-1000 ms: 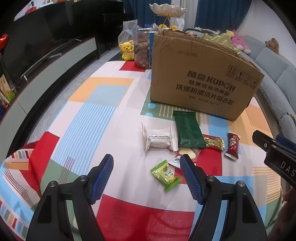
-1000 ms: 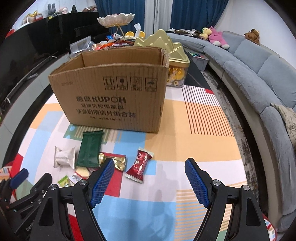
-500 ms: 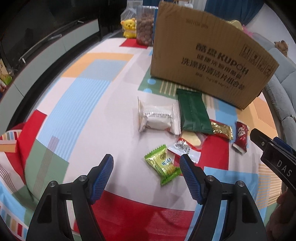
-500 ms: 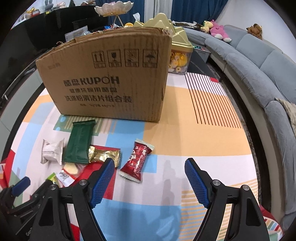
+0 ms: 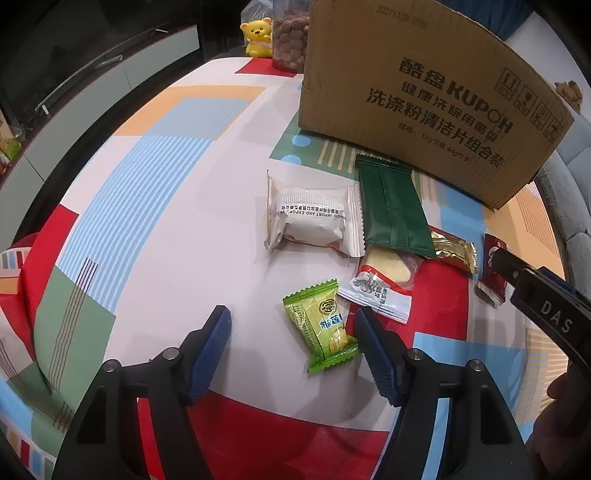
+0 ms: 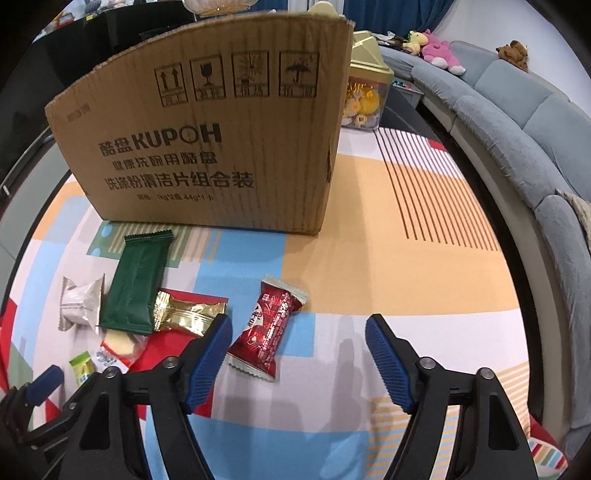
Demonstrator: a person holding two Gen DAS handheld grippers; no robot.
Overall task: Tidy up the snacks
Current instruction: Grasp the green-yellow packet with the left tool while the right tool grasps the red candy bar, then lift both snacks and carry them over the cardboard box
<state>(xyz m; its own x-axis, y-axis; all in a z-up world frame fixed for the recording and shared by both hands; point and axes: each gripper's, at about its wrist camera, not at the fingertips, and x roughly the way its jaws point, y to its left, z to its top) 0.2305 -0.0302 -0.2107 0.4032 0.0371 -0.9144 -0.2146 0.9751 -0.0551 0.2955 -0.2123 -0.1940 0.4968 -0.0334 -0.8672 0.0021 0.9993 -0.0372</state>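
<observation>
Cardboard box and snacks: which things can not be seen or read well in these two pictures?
- Inside of the cardboard box: hidden in both views by its own front wall.
- Yellow snack: partly under the dark green packet, left wrist view.
- Red packet: partly behind the right gripper, left wrist view.
- Print on the light green packet: too small, right wrist view.

A long grey sofa (image 6: 517, 122) curves along the right, ahead of the right gripper. Blue curtains (image 6: 388, 11) hang far ahead. A dark cabinet (image 5: 74, 85) stands left.
</observation>
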